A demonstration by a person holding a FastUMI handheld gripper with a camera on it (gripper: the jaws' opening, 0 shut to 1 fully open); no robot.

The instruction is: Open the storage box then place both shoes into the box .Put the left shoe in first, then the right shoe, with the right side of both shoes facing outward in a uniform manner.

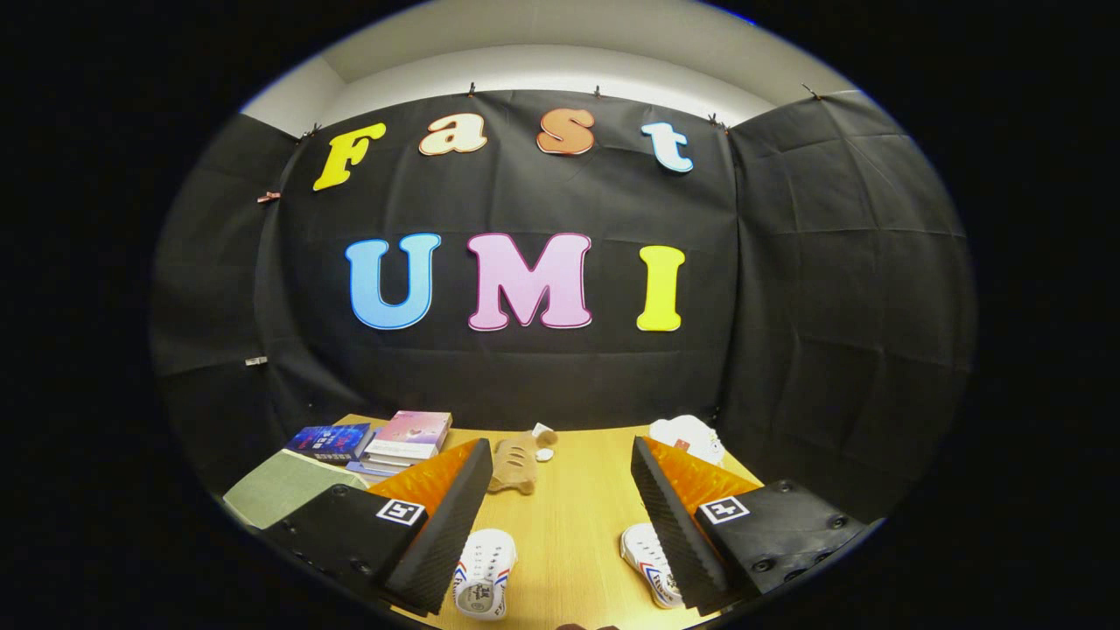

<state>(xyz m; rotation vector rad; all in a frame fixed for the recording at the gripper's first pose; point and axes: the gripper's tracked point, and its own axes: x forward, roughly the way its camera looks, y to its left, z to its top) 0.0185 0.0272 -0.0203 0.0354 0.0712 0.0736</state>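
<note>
My gripper (560, 477) is open, its two black fingers with orange backs spread wide above a wooden table (573, 516). Between the fingers lies bare table. Two white shoes with red and blue stripes lie close below. One shoe (483, 573) sits beside the left finger (455, 525), partly under it. The other shoe (649, 564) lies against the right finger (669, 525), half hidden by it. A pale green box-like thing (284, 486) stands left of the left finger; I cannot tell whether it is the storage box.
A stack of books (385, 442) lies at the back left of the table. A tan plush toy (516, 464) sits beyond the fingers near the middle. A white soft object (691, 437) rests at the back right by the booth wall.
</note>
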